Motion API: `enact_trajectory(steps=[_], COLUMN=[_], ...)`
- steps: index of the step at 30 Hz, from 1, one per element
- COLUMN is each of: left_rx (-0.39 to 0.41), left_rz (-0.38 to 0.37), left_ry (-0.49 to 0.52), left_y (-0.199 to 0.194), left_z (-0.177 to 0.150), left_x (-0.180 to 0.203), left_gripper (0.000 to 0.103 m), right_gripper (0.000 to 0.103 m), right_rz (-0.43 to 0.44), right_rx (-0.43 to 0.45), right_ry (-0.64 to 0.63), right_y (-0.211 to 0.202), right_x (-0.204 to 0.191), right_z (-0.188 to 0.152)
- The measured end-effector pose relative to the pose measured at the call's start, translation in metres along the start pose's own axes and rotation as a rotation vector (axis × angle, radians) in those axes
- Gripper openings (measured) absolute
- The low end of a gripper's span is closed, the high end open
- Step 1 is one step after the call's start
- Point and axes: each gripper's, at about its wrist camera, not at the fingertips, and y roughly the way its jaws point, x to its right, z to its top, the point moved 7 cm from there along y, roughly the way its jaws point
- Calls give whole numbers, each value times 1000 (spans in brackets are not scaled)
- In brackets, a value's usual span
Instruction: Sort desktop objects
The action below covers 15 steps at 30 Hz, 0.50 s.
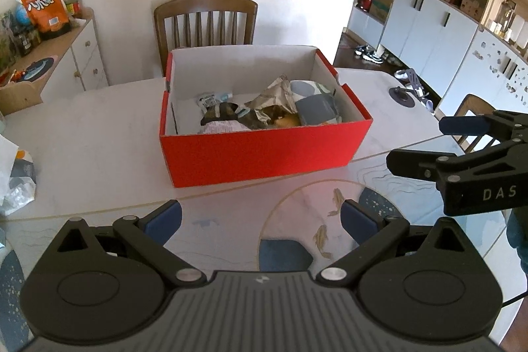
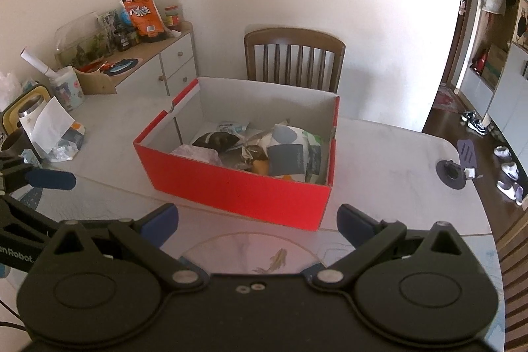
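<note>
red box [image 1: 260, 154] mid-table in front of wooden chair [image 1: 205, 22], crumpled packets [image 1: 290, 108] piled inside box, left gripper [image 1: 260, 220] spread and empty just short of box, right gripper [image 2: 257, 221] likewise spread, empty

White letters "DAS" stand on the black body of the right gripper [image 1: 462, 150], at the right edge of the left wrist view. In the right wrist view, white letters reading "en Robot", cut off at the left edge of the frame, stand on the black body of the left gripper [image 2: 39, 187]. The orange snack bag [image 1: 44, 7] on the sideboard, upper left in both views, carries large white Chinese characters, "八爪" being legible, above a white barcode label; its smaller print is too small to read.
</note>
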Motion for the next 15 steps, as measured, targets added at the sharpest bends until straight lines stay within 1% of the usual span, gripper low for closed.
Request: enact_trajectory(steps=[8, 15], left_rx=[5, 20], left_rz=[14, 4], left_ry=[-18, -24], left_y=[-1, -2], left_z=[-1, 0], left_x=[-1, 0], left_gripper=[103, 103], right_gripper=[103, 103], right_rz=[-3, -10], right_rx=[-6, -16], right_ry=[14, 28], right_y=[-1, 0], right_x=[4, 10], right_z=[-5, -10])
